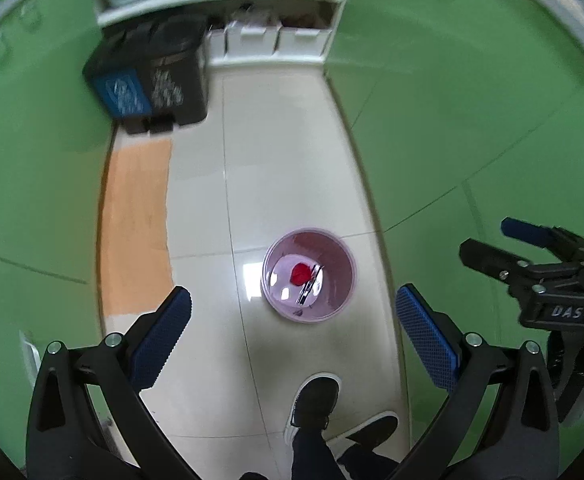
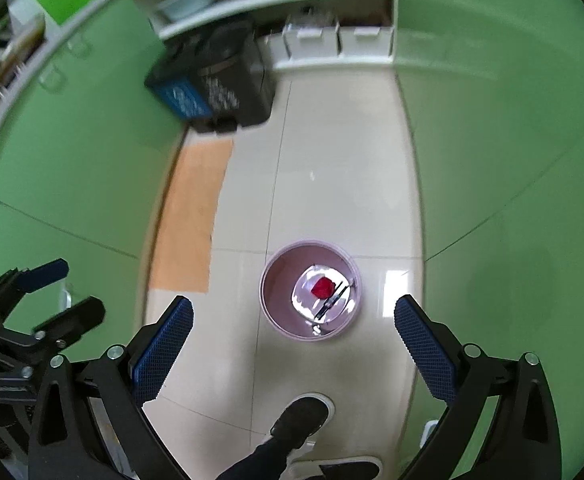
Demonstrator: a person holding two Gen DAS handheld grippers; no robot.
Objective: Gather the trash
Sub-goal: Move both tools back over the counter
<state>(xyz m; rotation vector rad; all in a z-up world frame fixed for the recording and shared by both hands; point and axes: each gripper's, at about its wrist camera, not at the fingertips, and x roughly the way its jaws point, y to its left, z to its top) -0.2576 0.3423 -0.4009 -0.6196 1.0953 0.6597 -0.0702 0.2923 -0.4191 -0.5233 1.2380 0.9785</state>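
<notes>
A round pale pink plastic bin (image 1: 308, 275) sits lower centre on the cream tiled floor (image 1: 276, 152), holding a crumpled red scrap (image 1: 300, 273). The left gripper (image 1: 292, 336) and right gripper (image 2: 293, 344) are wide open, empty, above it.

bin (image 1: 345, 296): we see pale pink
trash (image 1: 299, 273): we see red
pads (image 2: 166, 350): we see blue, cross-hatched

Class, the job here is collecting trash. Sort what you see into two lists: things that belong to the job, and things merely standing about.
Belongs to the job:
pink bin
red scrap inside it
dark strip inside it
left gripper, open
right gripper, open

Standing about:
black-and-blue sorting bins
white shelf boxes
orange floor patch
</notes>
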